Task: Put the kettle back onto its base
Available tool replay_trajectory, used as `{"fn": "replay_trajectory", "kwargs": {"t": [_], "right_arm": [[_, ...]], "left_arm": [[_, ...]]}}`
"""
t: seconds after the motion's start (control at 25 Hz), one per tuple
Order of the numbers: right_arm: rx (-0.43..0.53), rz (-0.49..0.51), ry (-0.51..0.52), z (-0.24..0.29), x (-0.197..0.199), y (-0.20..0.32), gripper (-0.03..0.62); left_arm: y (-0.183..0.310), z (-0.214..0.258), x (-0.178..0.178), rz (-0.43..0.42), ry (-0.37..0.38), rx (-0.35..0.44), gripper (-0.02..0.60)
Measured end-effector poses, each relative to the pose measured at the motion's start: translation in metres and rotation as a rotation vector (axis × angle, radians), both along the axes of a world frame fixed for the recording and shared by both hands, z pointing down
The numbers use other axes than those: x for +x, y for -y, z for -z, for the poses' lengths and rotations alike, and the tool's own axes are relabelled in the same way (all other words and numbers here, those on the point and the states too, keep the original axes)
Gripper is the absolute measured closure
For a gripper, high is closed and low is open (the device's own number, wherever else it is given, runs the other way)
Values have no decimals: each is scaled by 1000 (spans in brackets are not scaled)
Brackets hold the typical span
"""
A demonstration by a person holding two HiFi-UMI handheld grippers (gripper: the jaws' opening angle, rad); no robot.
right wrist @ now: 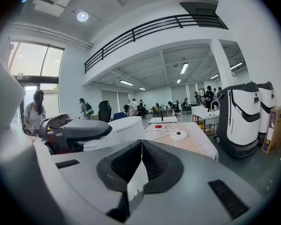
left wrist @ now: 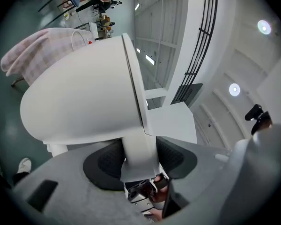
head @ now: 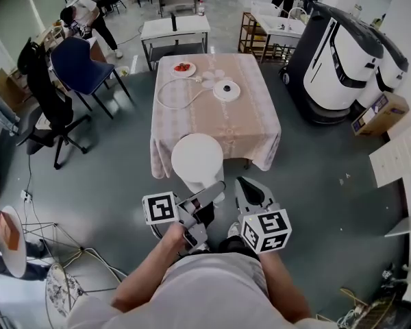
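Observation:
The white kettle (head: 197,160) hangs in the air in front of the near edge of the table (head: 260,136). My left gripper (head: 204,204) is shut on its handle. In the left gripper view the kettle (left wrist: 84,97) fills the frame and the handle sits between the pads of my left gripper (left wrist: 139,154). The round white base (head: 226,90) lies on the far part of the tablecloth, its white cord looping to the left. Just right of the kettle, my right gripper (head: 250,192) holds nothing. In its own view my right gripper (right wrist: 141,143) has its jaws touching, and the kettle (right wrist: 126,125) and base (right wrist: 178,135) lie ahead.
A plate with red food (head: 183,68) sits at the table's far left corner. A blue chair (head: 82,64) and a black office chair (head: 48,108) stand to the left. Two large white robots (head: 342,60) and a cardboard box (head: 380,112) are on the right. People stand at the back.

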State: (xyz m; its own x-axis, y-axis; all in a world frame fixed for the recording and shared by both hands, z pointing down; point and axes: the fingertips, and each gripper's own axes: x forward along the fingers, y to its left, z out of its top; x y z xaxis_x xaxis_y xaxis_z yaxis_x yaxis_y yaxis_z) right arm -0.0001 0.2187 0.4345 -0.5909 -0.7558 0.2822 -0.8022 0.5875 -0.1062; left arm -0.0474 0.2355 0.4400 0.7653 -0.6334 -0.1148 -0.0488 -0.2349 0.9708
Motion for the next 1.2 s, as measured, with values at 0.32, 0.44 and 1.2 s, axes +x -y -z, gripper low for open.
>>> {"fn": "replay_trajectory", "kwargs": {"t": [0.32,0.44,1.2], "right_arm": [[4,8,-4,-2,-2,8,589],[-2,12,0,-5,4,20,589],[-60,68,19,-18,36,145,589]], "left_arm": [[7,-2,4,-16,10,-8,368],[17,-4,8,-12,12,-18,368],[136,-10,39,36,23,-55,368]]}}
